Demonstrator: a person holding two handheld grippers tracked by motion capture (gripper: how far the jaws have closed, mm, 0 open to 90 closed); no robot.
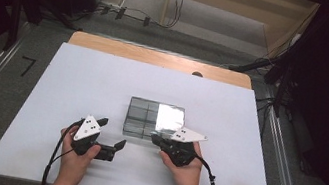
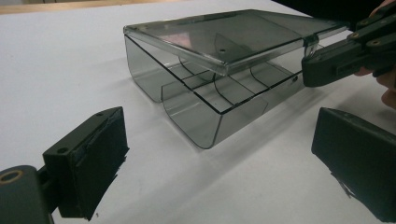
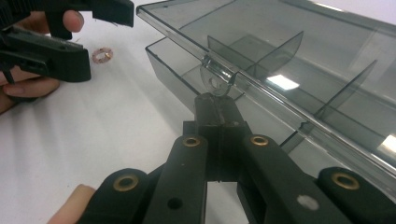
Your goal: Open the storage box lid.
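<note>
Right gripper view: the right gripper (image 3: 216,100) is seen with its jaws pressed together just below the latch tab (image 3: 215,80) of the smoky clear box (image 3: 299,70) — lid slightly raised, upper right of frame. Left gripper view: the left gripper (image 2: 219,163) is held wide open, nothing gripped — box at upper centre on the white sheet (image 2: 56,70).

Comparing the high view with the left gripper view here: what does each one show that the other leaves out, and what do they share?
High view alone: the whole white table sheet, both hands, the floor cables. Left gripper view alone: the box's inner dividers and its lid raised off the base. Shared: the smoky clear box, the left hand-held gripper open and empty, and the right hand-held gripper shut at the lid's latch tab.
</note>
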